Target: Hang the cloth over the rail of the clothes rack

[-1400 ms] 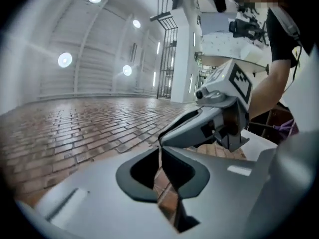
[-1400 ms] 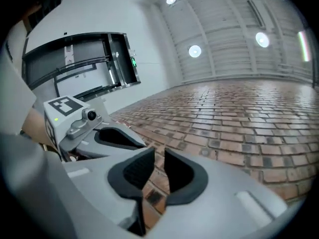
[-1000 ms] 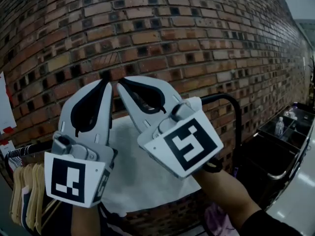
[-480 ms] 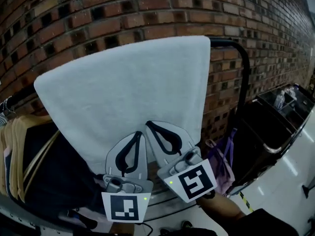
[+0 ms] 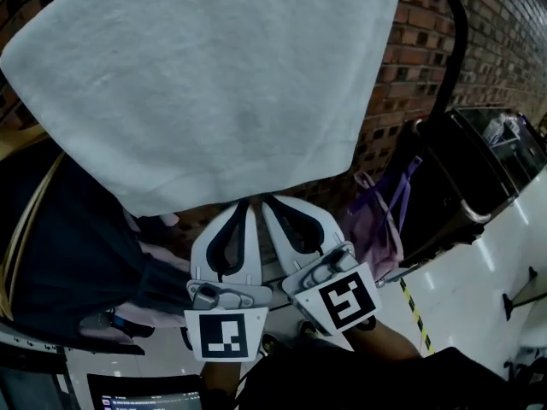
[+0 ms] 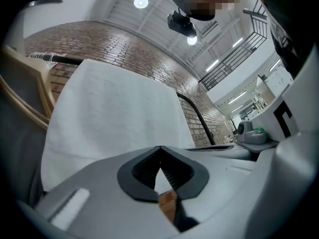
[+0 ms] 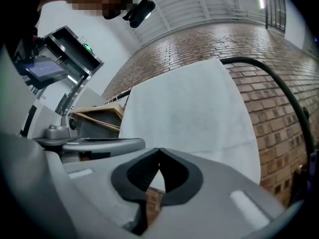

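**Cloth on the rail, both grippers free**

The white cloth [image 5: 214, 84] hangs over the rail [image 5: 453, 49] of the rack. Just under its lower edge, the left gripper [image 5: 245, 205] and the right gripper [image 5: 266, 201] are both closed and hold nothing. The hanging looks done, though the far side is hidden. To finish well, draw both grippers down and away without brushing the hem. Dark clothes [image 5: 77, 254] hang at left, with a brick wall [image 5: 410, 67] behind. A purple bag [image 5: 380, 220] and the shiny floor [image 5: 479, 306] are at right.
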Available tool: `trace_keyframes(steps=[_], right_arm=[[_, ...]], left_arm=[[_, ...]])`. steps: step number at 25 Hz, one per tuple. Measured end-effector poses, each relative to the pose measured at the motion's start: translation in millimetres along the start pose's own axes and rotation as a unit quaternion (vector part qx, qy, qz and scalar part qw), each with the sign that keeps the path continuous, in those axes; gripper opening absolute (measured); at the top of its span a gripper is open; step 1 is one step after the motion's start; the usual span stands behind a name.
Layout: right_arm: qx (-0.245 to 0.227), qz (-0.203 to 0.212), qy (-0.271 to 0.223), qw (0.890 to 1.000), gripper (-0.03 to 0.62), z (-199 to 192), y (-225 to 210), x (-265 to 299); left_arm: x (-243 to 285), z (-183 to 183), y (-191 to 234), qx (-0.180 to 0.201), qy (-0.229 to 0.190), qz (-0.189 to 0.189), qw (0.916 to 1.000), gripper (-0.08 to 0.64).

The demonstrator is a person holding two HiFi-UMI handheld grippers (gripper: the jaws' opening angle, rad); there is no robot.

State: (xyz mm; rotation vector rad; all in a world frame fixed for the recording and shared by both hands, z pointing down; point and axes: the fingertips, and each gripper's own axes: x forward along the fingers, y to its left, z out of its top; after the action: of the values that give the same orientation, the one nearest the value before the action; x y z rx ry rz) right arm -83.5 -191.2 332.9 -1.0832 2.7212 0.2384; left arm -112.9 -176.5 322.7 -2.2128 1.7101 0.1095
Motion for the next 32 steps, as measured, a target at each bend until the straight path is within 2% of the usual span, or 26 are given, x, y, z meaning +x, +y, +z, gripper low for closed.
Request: trace_keyframes(steps=[4, 12, 20, 32], right_arm=[[0.011, -0.003, 0.014, 1.000, 0.005, -16, -2, -5], [0.010, 0.003, 0.019, 1.000, 0.005, -22, 0, -5], [-0.004, 0.005, 0.017, 1.000, 0.005, -22, 1, -2], [0.001, -0.005, 0.016, 1.000, 0.005, -26, 0, 5]], left_arm=[[-1, -20, -4, -0.017, 0.020, -0.001, 0.9997, 0.008], [1, -31, -13, -0.029, 0.029, -0.012, 0.9991, 0.008], [2, -34, -11, -0.029, 0.029, -0.009, 0.9991, 0.008], [3, -39, -5, -0.036, 0.032, -0.004, 0.9988, 0.007]])
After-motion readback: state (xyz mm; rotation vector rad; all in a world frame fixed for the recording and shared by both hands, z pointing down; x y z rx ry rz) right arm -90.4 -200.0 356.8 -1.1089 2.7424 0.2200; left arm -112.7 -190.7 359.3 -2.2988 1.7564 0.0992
